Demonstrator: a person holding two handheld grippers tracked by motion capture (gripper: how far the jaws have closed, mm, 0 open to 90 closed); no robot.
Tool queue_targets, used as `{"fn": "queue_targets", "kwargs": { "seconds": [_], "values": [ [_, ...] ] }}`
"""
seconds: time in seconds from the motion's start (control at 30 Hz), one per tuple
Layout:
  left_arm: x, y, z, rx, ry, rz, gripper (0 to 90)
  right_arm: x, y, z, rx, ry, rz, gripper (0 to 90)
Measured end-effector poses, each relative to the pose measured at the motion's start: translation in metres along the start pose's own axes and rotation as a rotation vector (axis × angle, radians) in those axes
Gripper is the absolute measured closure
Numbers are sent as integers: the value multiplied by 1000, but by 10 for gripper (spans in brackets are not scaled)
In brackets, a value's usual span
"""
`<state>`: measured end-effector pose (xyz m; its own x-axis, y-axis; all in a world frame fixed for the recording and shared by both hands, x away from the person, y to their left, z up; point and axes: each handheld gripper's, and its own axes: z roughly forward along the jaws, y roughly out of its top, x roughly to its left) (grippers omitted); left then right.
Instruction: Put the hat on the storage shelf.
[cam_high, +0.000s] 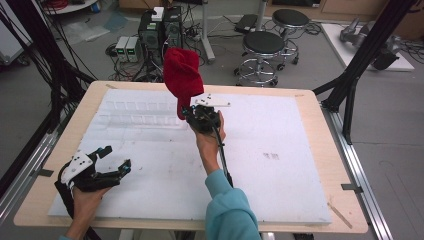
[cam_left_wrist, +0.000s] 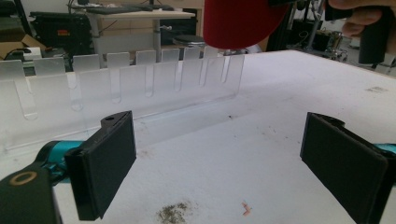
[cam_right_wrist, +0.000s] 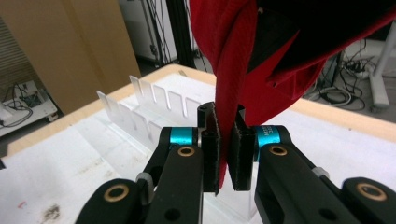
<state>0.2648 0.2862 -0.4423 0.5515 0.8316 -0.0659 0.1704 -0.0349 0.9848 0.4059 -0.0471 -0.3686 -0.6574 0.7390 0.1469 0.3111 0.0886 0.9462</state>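
Note:
A red cloth (cam_high: 181, 77) is lifted above the middle of the white board. My right gripper (cam_high: 191, 111) is shut on its lower edge, and in the right gripper view the cloth (cam_right_wrist: 233, 70) rises from between the closed jaws (cam_right_wrist: 225, 144). A clear plastic rack (cam_high: 137, 114) with slotted dividers lies on the board's far left part, just left of the right gripper. My left gripper (cam_high: 114, 159) rests low at the board's near left, open, with nothing between its pads (cam_left_wrist: 112, 163). Ahead of it stand the rack (cam_left_wrist: 121, 88) and the hanging cloth (cam_left_wrist: 240, 21).
The white foam board (cam_high: 280, 165) covers a wooden table (cam_high: 327, 165). Behind the table are stools (cam_high: 262, 50), computer boxes (cam_high: 160, 30) and cables. Black frame posts (cam_high: 350, 95) stand at the right. Some dirt specks (cam_left_wrist: 175, 212) lie near the left gripper.

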Motion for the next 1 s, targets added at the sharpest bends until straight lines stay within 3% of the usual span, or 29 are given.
{"fn": "queue_targets", "kwargs": {
  "seconds": [0.27, 0.6, 1.0],
  "values": [
    [3, -5, -1, 0, 0, -14, 109, -2, -10, 16, 32, -8, 21, 853],
    [3, -7, -2, -5, 2, -12, 109, -3, -17, 23, 52, -2, 22, 851],
    [5, -8, -4, -26, 2, -30, 109, 2, -25, 18, 183, -8, -8, 838]
  ]
}}
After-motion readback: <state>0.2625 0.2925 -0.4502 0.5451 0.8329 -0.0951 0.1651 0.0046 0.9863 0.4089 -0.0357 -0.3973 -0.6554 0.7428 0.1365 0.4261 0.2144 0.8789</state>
